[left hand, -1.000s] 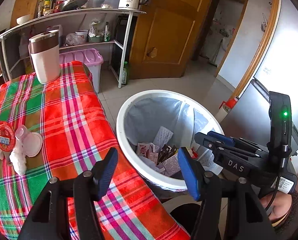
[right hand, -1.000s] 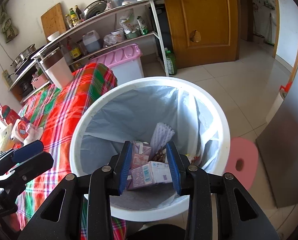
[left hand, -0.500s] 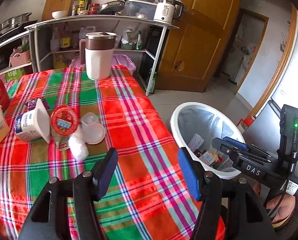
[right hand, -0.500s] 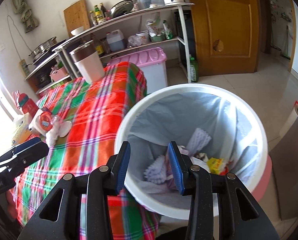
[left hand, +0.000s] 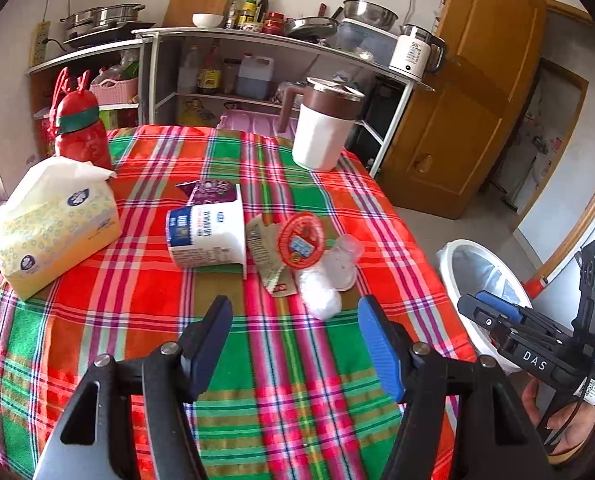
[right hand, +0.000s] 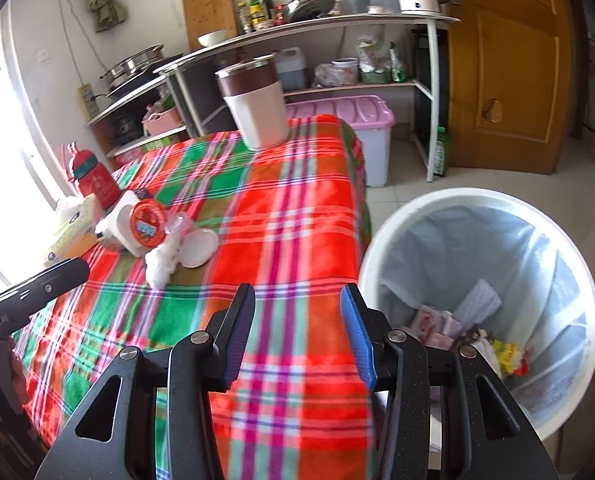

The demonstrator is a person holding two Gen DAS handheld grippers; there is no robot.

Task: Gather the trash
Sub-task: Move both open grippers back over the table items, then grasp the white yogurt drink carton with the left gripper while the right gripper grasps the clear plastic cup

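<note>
Tipped yogurt cup [left hand: 207,236], red lid [left hand: 300,239], white wad [left hand: 319,294] clustered mid-bench; lined bin [right hand: 481,304] beside it — part-filled.

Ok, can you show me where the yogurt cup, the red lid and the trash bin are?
yogurt cup [left hand: 207,236], left wrist view, on its white side where the label is.
red lid [left hand: 300,240], left wrist view, middle of its round top.
trash bin [right hand: 393,236], right wrist view, on its white rim.

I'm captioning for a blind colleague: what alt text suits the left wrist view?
Open, empty left tongs hover over a plaid tablecloth before a tipped yogurt tub, red foil lid, crumpled tissue and clear cup; white bin at right.
</note>
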